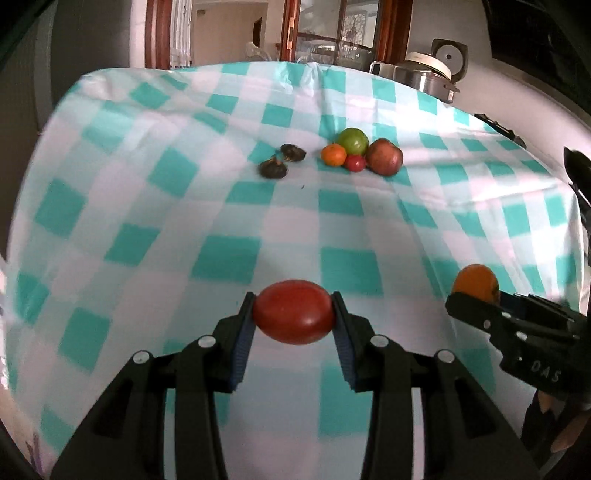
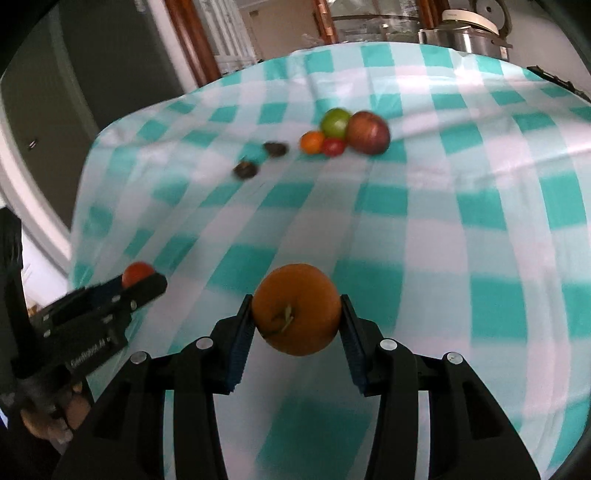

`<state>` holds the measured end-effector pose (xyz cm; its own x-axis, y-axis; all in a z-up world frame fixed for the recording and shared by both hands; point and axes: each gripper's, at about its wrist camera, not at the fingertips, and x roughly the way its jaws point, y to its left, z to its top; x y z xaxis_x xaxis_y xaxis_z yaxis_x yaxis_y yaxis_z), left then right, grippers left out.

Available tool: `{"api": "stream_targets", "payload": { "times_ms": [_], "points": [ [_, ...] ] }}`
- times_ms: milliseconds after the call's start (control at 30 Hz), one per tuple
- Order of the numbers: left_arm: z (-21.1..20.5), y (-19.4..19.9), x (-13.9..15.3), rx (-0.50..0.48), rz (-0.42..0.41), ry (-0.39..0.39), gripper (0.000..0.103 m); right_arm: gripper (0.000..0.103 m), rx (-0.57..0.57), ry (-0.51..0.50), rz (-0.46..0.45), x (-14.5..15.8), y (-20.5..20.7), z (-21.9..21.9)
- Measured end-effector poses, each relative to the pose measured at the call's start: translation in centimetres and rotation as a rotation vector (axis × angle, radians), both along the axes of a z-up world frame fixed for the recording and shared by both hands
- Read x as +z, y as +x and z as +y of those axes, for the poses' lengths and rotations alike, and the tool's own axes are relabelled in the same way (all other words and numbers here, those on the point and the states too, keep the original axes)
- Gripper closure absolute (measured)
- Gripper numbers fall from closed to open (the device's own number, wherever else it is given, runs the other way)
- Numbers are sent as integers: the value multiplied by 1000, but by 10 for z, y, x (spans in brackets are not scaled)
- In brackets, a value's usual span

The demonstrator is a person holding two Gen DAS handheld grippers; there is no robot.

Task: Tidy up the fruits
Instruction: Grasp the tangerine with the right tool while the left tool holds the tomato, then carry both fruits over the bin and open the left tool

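Note:
My left gripper (image 1: 293, 312) is shut on a red tomato (image 1: 293, 321), held above the teal-and-white checked tablecloth (image 1: 221, 206). My right gripper (image 2: 296, 314) is shut on an orange fruit (image 2: 295, 306), stem end facing me, also off the cloth. Each gripper shows in the other's view: the right one with its orange fruit (image 1: 476, 282) at the right edge, the left one with its tomato (image 2: 137, 273) at the left edge. Farther back, a green fruit (image 1: 354, 140), a small orange (image 1: 333, 154), a small red tomato (image 1: 355, 162) and a red apple (image 1: 384, 156) lie clustered together.
Two dark shrivelled pieces (image 1: 272, 169) (image 1: 292, 152) lie left of the cluster. A rice cooker (image 1: 432, 70) stands beyond the table's far right corner, with a dark object (image 1: 498, 127) at the right edge. Wooden door frames (image 1: 159, 33) stand behind. A hand (image 2: 55, 417) holds the left gripper.

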<state>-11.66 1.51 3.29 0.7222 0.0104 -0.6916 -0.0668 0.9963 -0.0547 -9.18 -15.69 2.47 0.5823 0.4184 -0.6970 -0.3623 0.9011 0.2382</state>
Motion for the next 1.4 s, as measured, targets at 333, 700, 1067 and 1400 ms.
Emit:
{"api": "stream_targets", "payload": {
  "times_ms": [333, 700, 1067, 1400],
  "points": [
    [52, -91, 11, 76, -79, 54, 63, 59, 208, -33, -71, 16, -59, 71],
    [131, -173, 8, 223, -121, 54, 63, 59, 483, -85, -84, 3, -121, 163],
    [234, -241, -69, 452, 15, -31, 63, 58, 778, -278, -88, -42, -185, 255],
    [268, -223, -147, 431, 293, 31, 62, 58, 1086, -569, 34, -135, -239, 341]
  ]
}}
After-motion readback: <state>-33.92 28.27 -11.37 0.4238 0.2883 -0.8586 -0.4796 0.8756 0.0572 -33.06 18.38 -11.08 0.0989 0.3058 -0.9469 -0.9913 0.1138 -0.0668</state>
